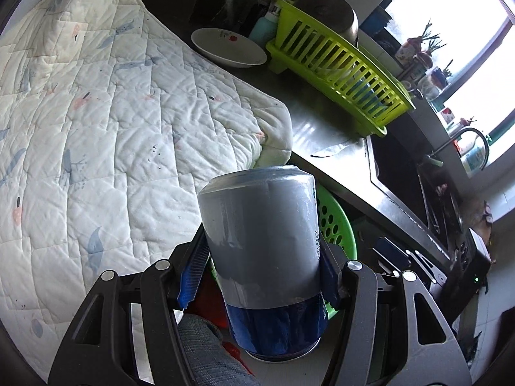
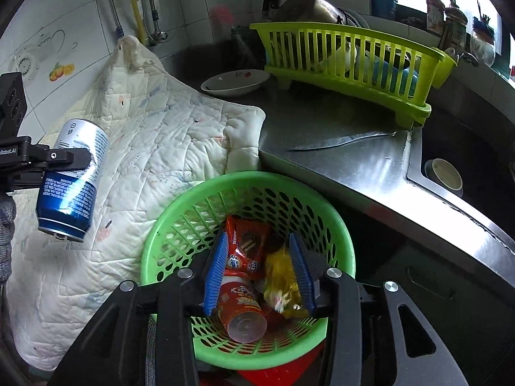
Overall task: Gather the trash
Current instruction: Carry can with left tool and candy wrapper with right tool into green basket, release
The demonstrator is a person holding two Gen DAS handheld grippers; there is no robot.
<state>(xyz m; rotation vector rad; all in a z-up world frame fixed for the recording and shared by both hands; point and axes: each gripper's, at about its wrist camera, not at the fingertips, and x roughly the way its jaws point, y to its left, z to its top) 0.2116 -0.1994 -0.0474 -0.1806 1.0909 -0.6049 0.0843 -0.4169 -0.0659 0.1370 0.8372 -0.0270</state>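
My left gripper [image 1: 260, 273] is shut on a blue and silver drink can [image 1: 260, 244], which stands upright between the blue pads [image 1: 193, 270]. In the right wrist view the same can [image 2: 72, 180] hangs at the left above the quilted cloth, with the left gripper [image 2: 48, 157] clamped round it. My right gripper [image 2: 257, 273] hovers open over a round green basket [image 2: 225, 180]. A blurred yellow wrapper [image 2: 280, 283] lies loose beside its right pad. In the basket lie a red snack packet [image 2: 246, 247] and a red cup [image 2: 241, 308]. The basket [image 1: 334, 222] peeks out behind the can.
A white quilted cloth [image 2: 145, 148] covers the left of the steel counter [image 2: 322, 122]. A knife [image 2: 341, 141] lies on the counter near the sink [image 2: 457, 160], which holds a cup [image 2: 445, 173]. Behind stand a lime dish rack [image 2: 347, 61] and a white plate [image 2: 235, 82].
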